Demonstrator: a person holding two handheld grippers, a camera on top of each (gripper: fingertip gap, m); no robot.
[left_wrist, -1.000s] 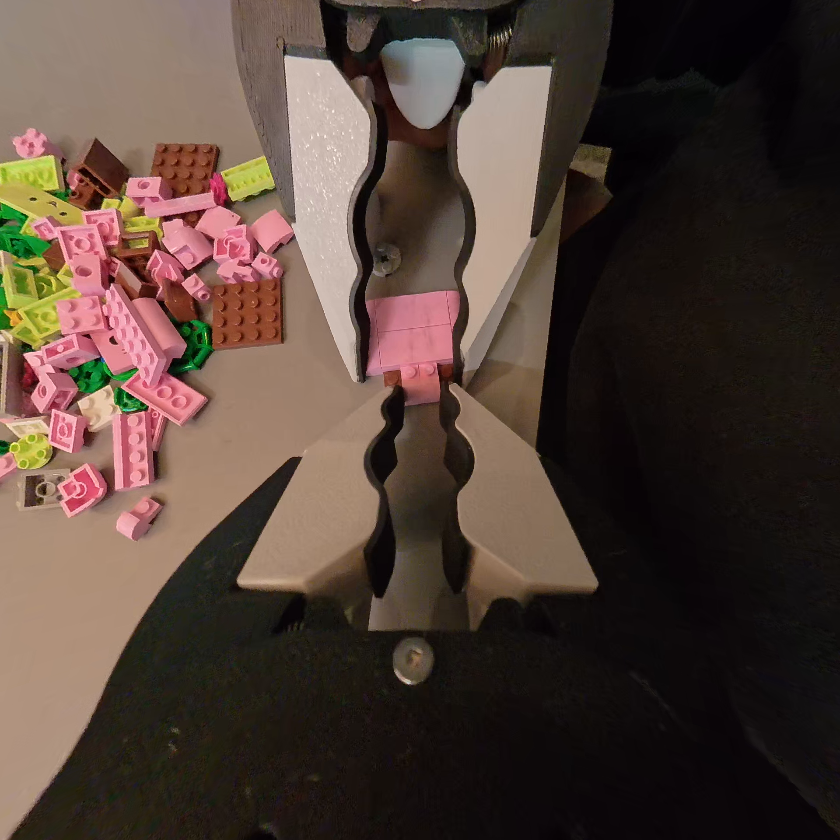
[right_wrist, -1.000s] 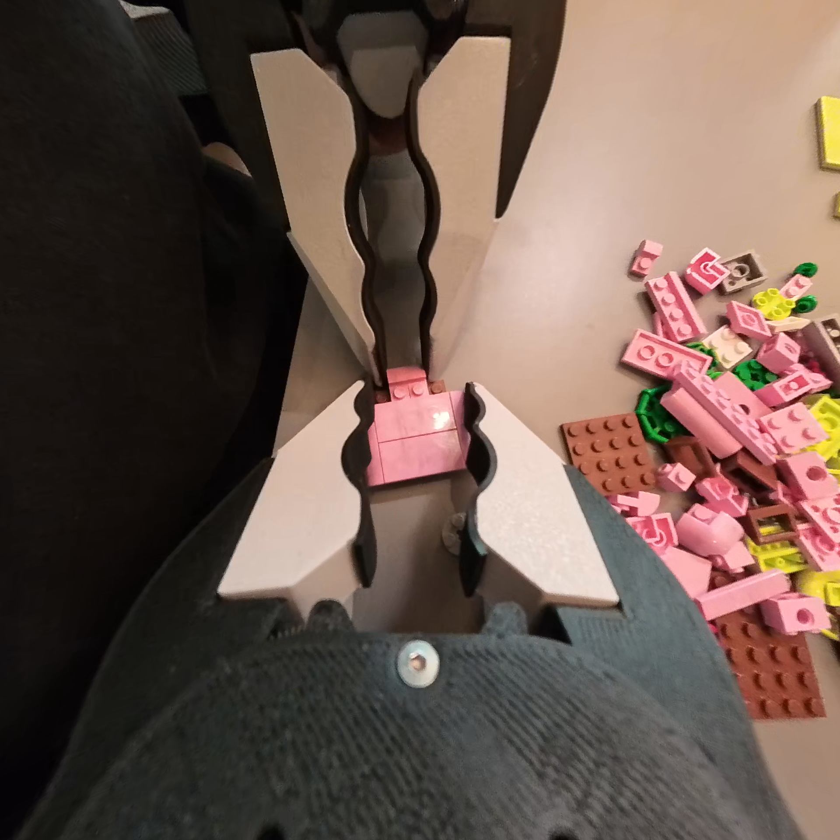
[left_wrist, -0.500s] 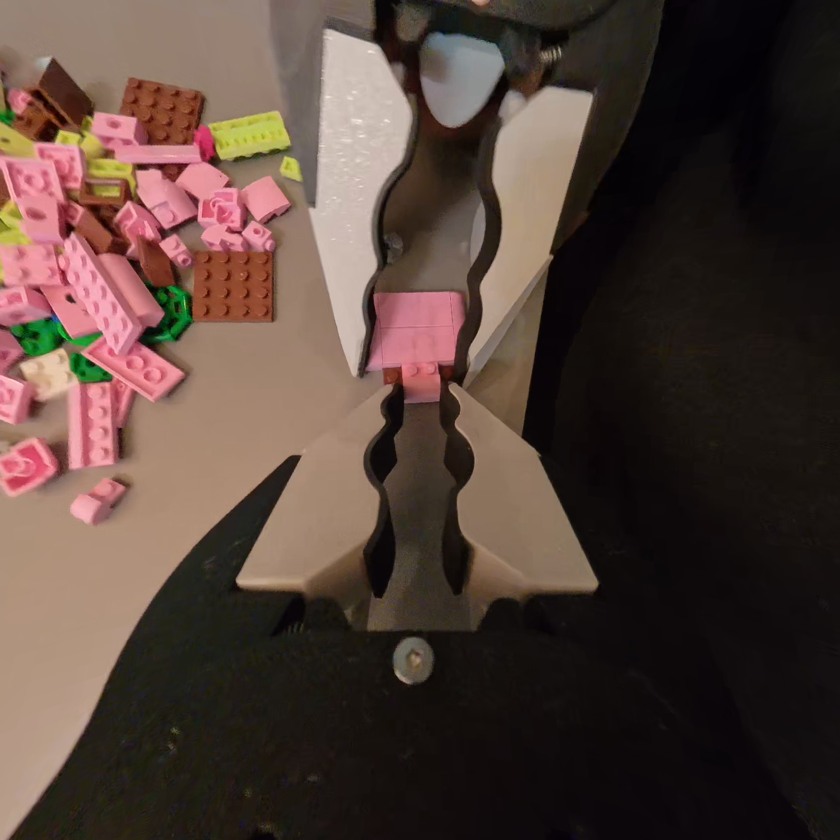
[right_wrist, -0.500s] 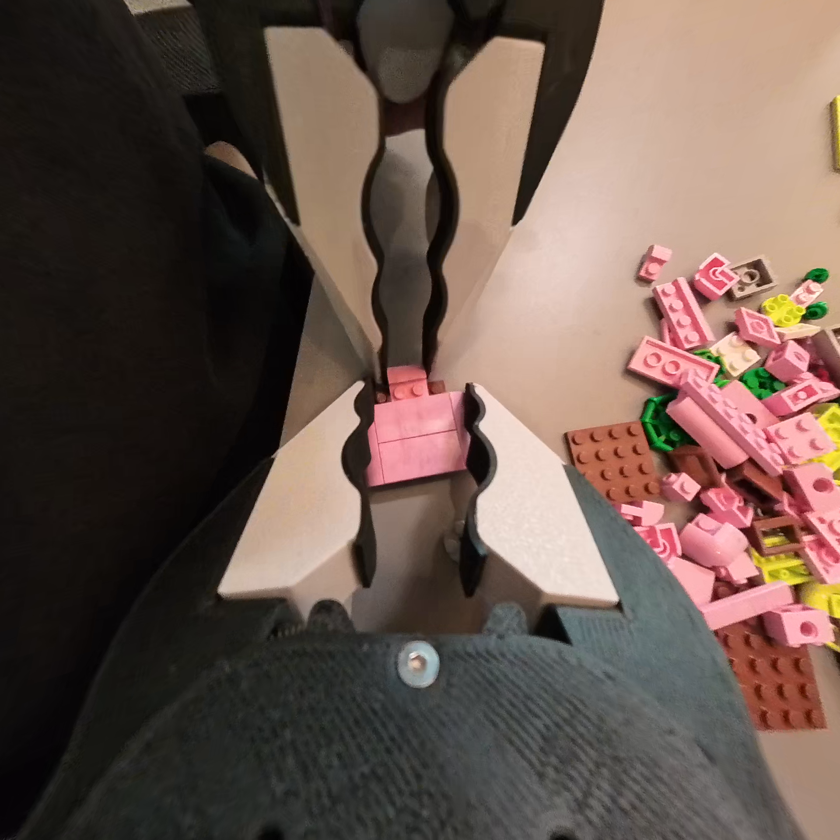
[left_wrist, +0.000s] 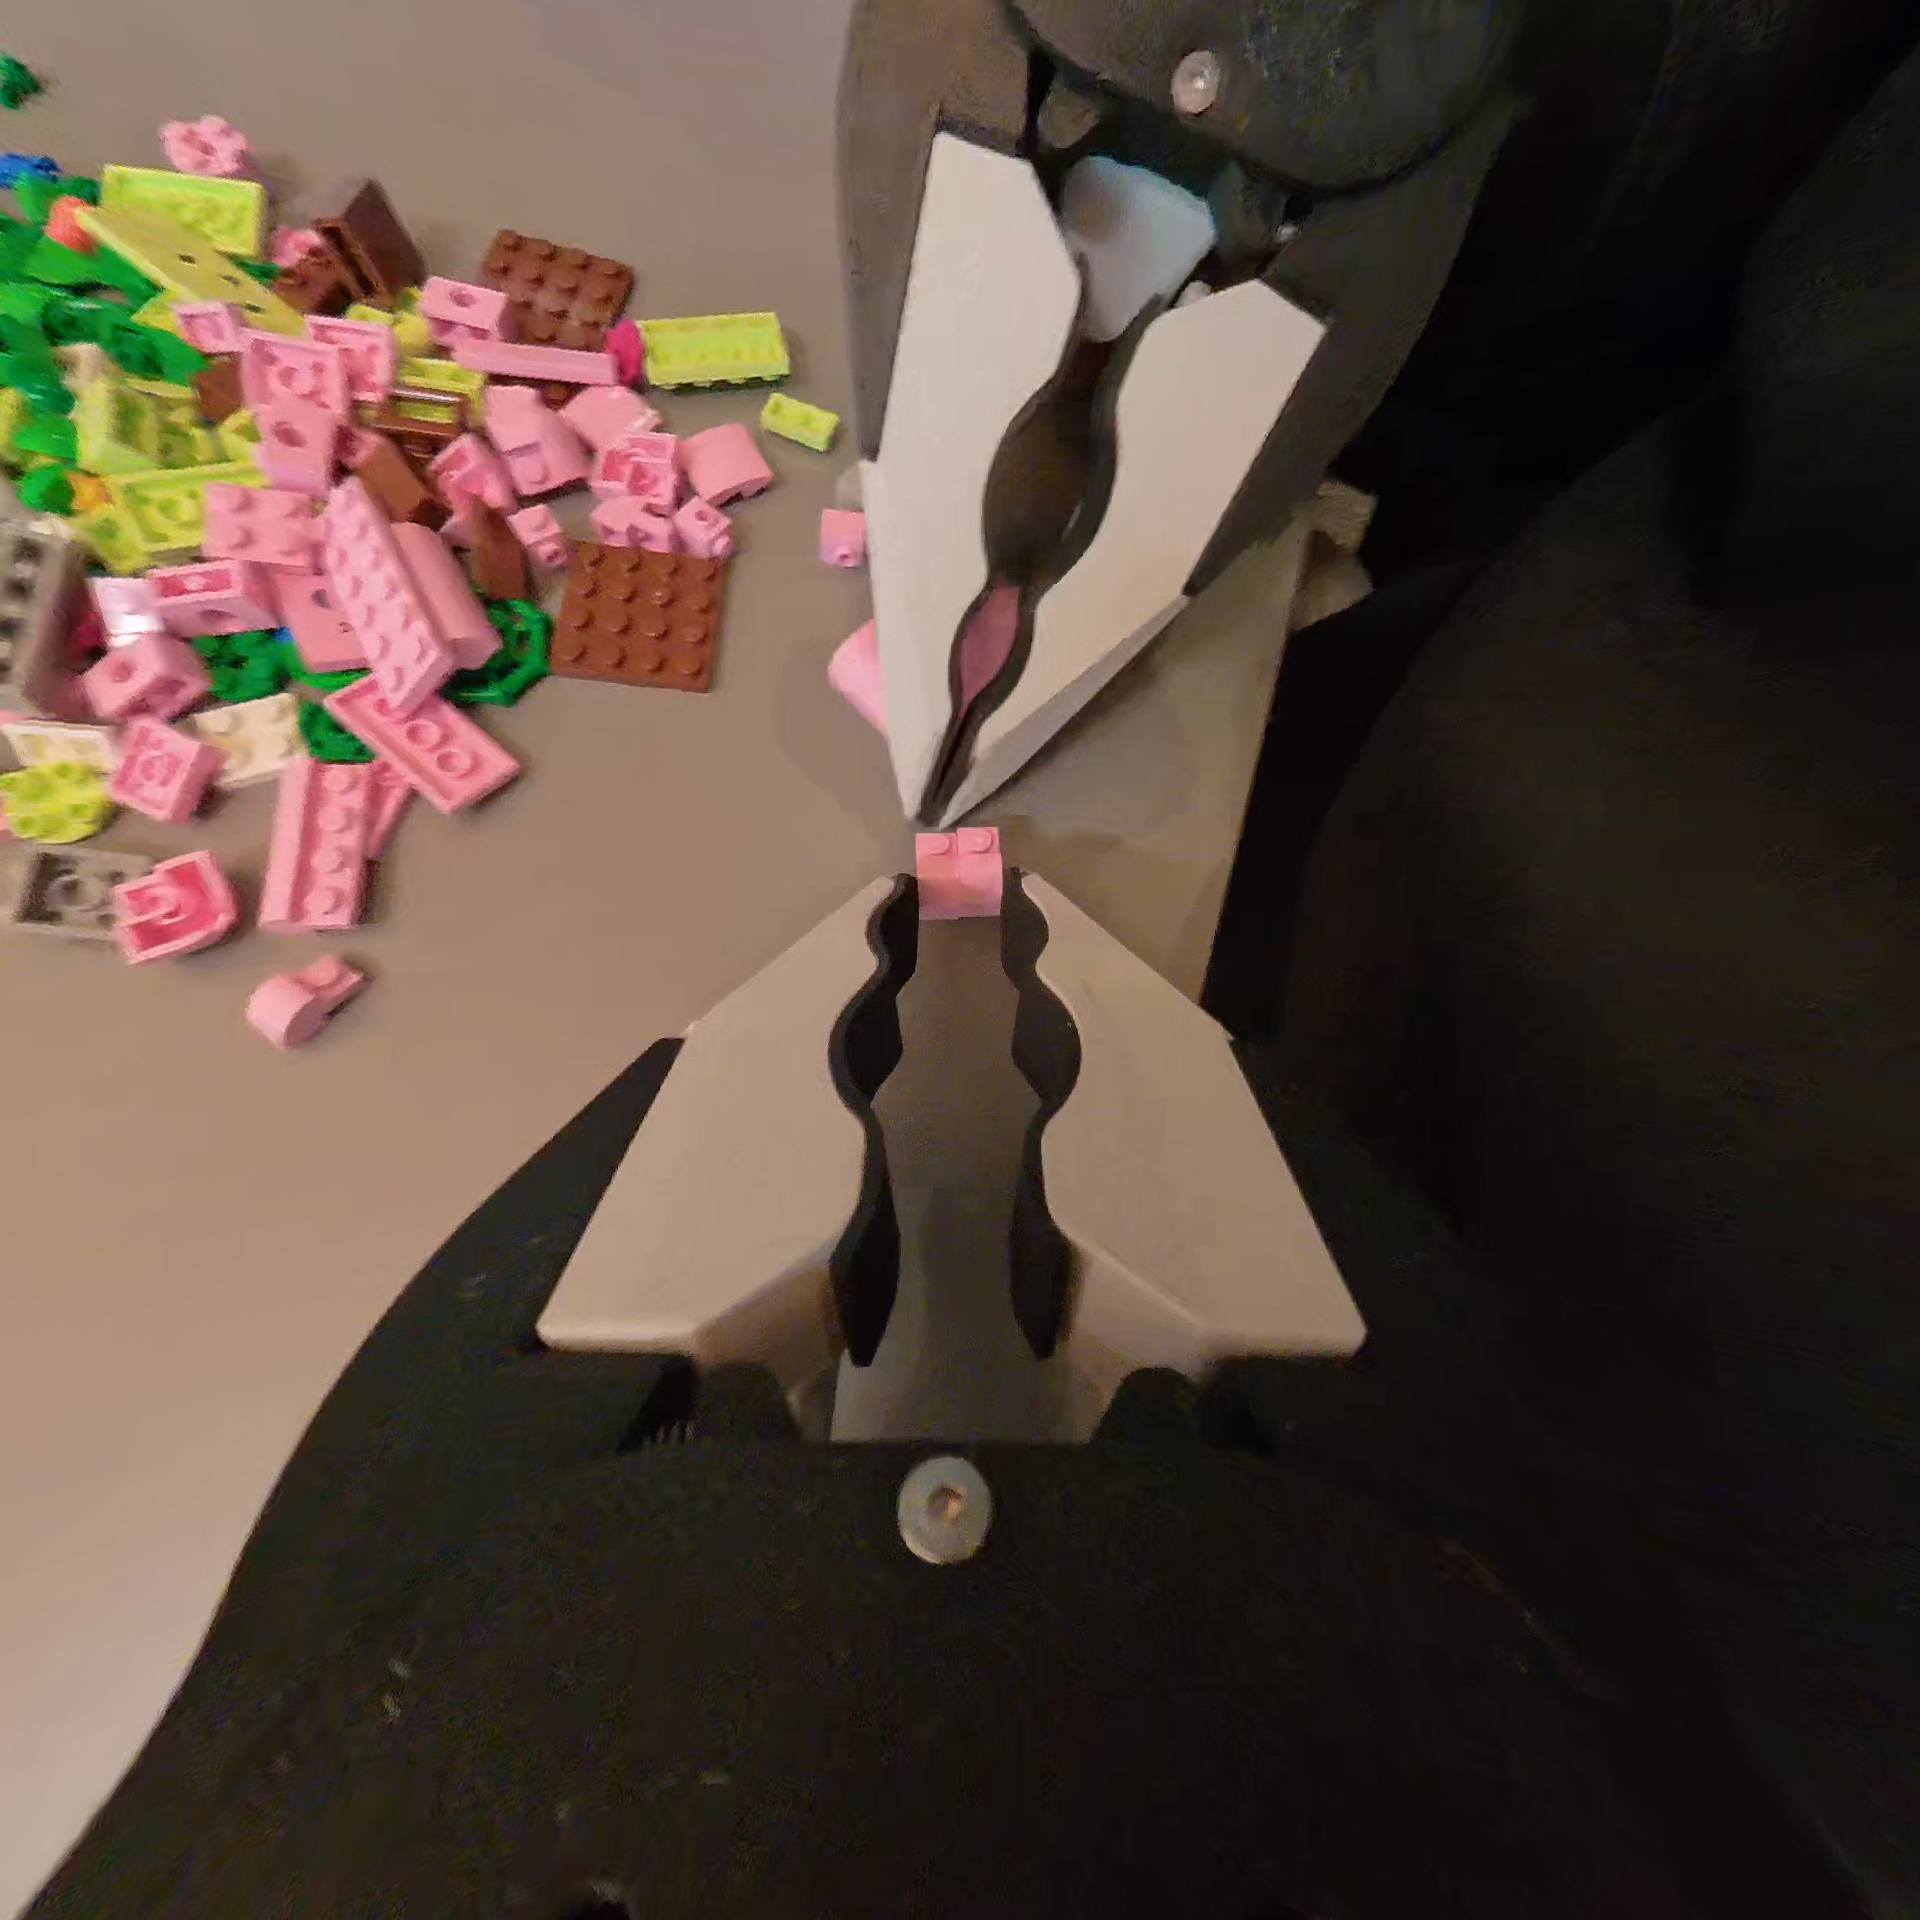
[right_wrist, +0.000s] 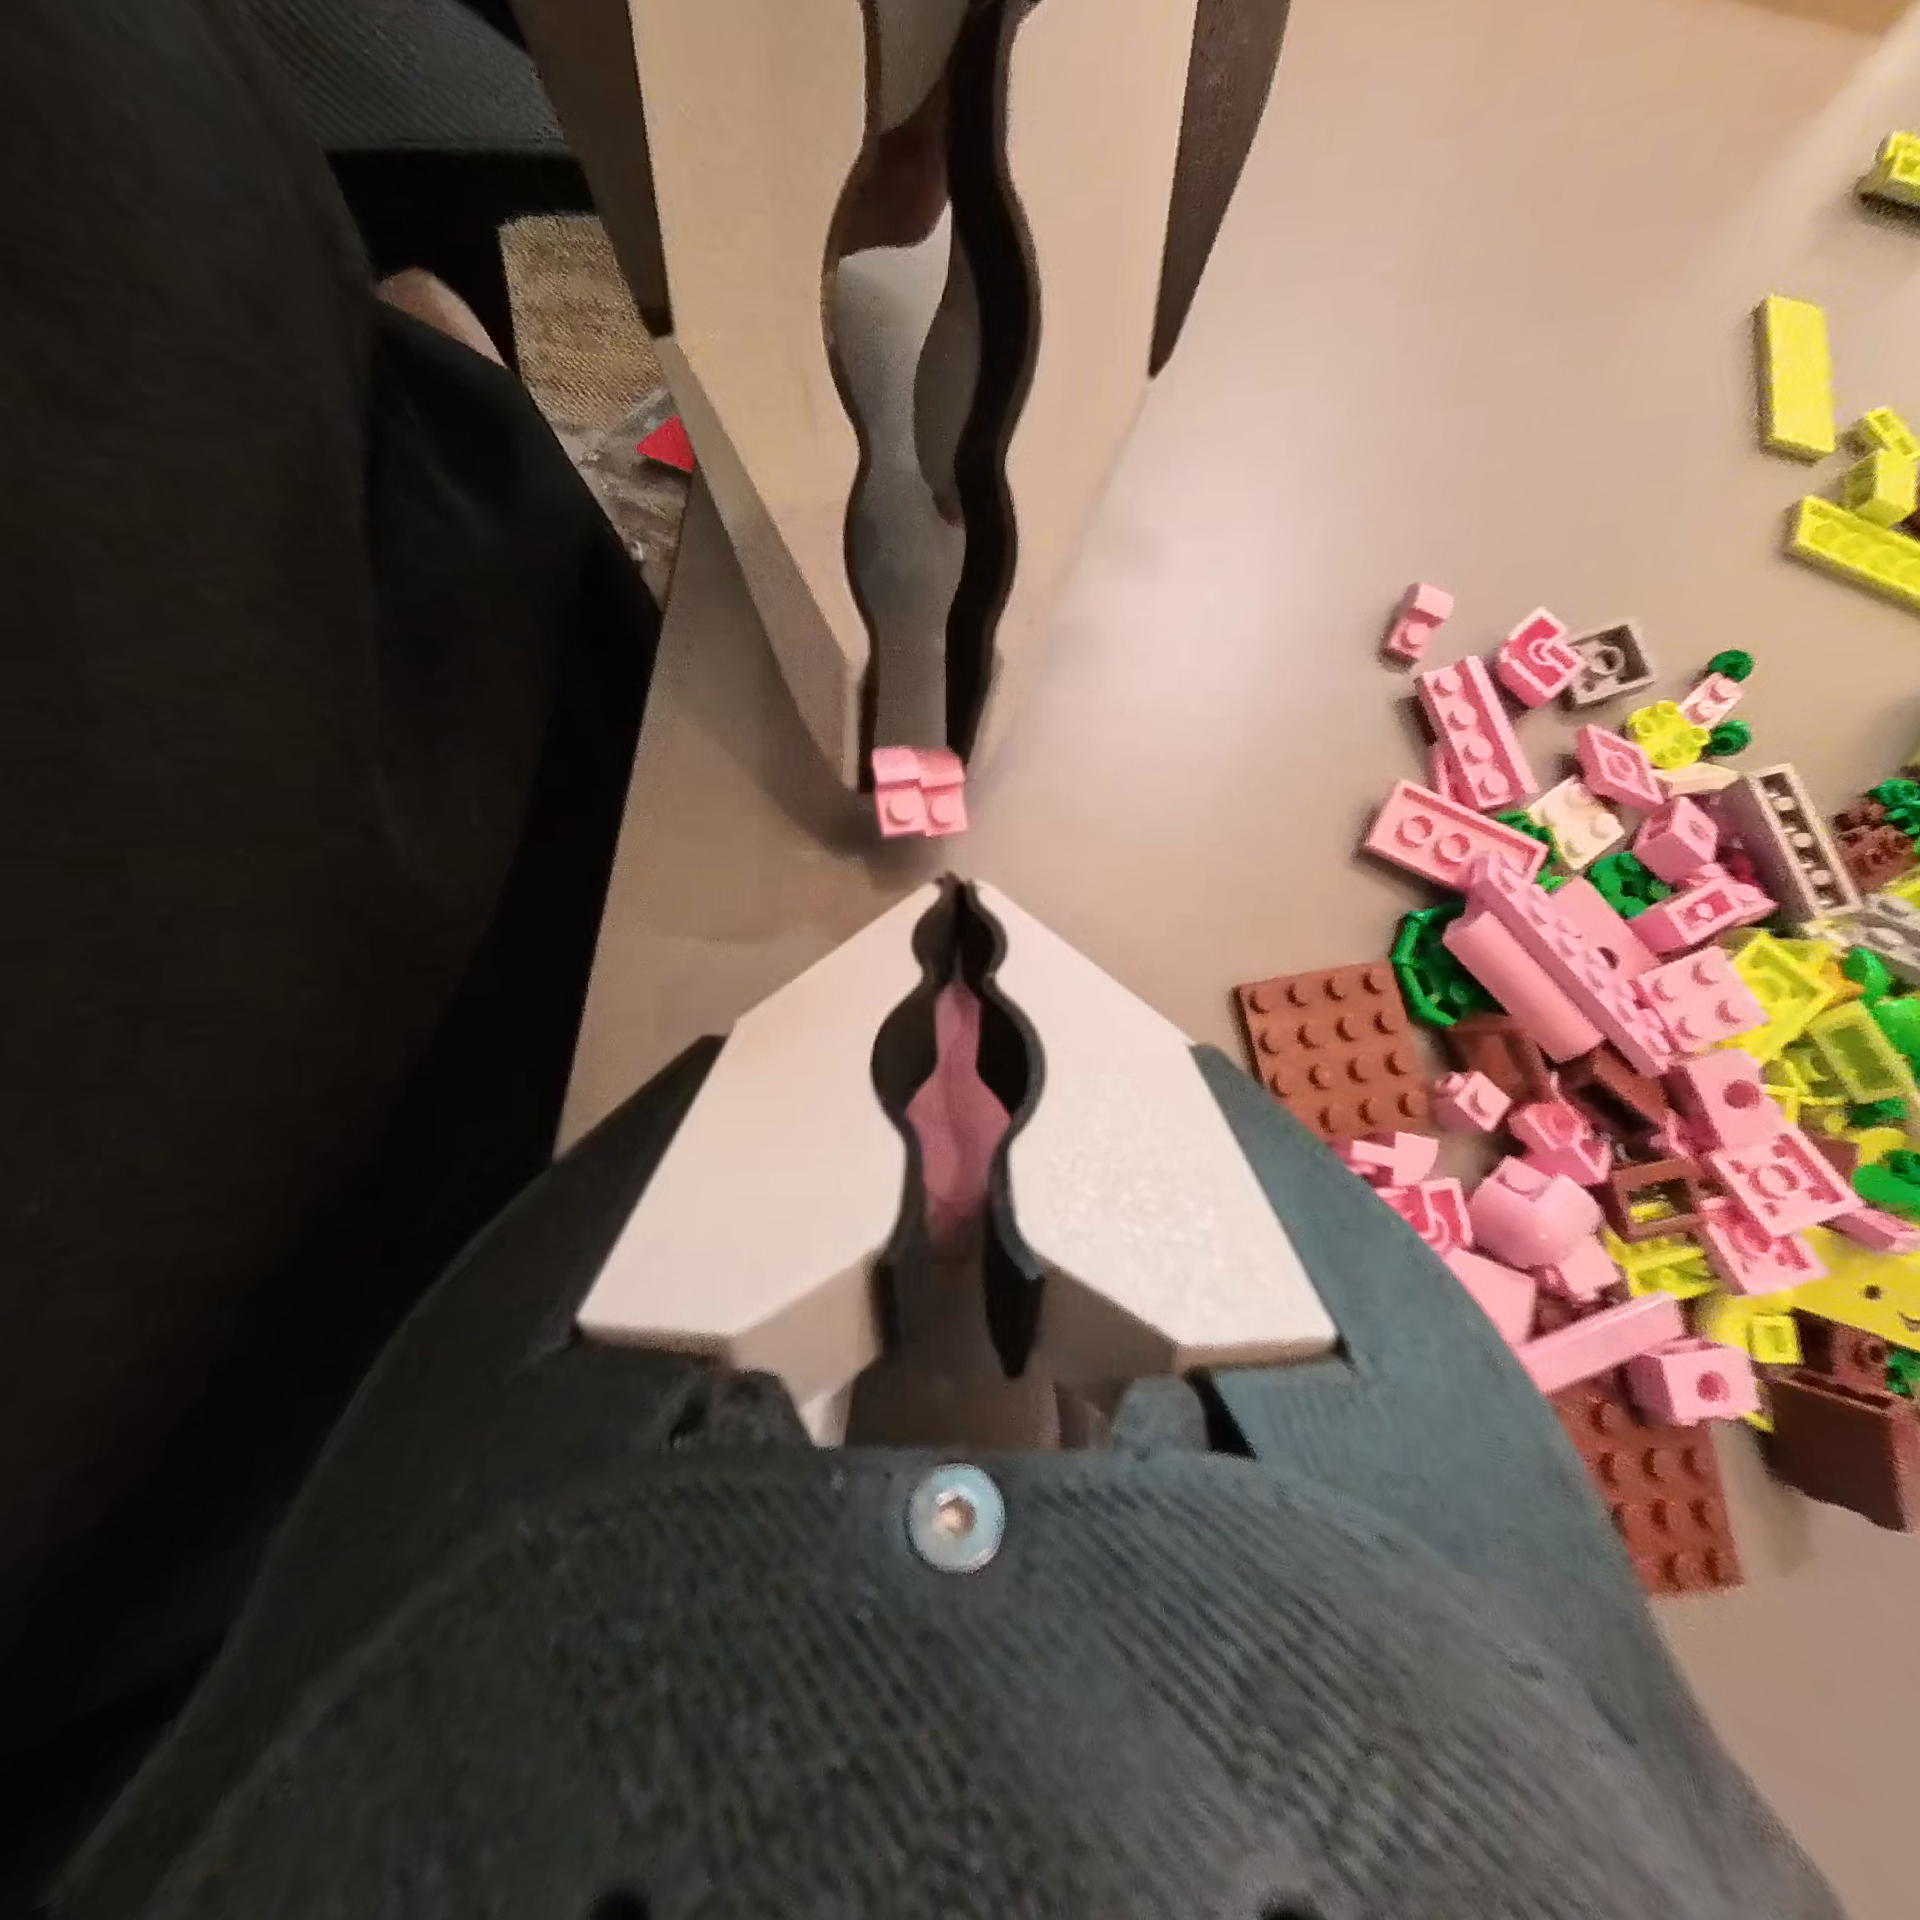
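My left gripper (left_wrist: 961, 894) is shut on a small pink brick (left_wrist: 958, 878), held at its fingertips above the table. My right gripper (left_wrist: 935, 810) faces it tip to tip, a small gap away. In the right wrist view my right gripper (right_wrist: 951, 899) has its jaws almost together on a flat pink piece (right_wrist: 951, 1122), which shows edge-on between them. The left gripper (right_wrist: 914, 769) reaches in from the top with the small pink brick (right_wrist: 920, 795). The rest of the flat pink piece is hidden by the fingers.
A pile of loose pink, lime, green and brown bricks (left_wrist: 343, 582) lies on the grey table (left_wrist: 520, 1143), with a brown studded plate (left_wrist: 639, 618) at its near edge. A person's dark clothing (left_wrist: 1662, 935) fills the side past the table edge. My left and right fingertips are right by each other. My right gripper's tips are some 7 cm from the brown studded plate (left_wrist: 639, 618). My right wrist view (right_wrist: 1329, 1051) looks at it from another angle.
The two grippers have drawn apart. The small pink brick has come away with the left gripper. The right gripper's jaws have closed narrower, and its pink piece now shows edge-on.
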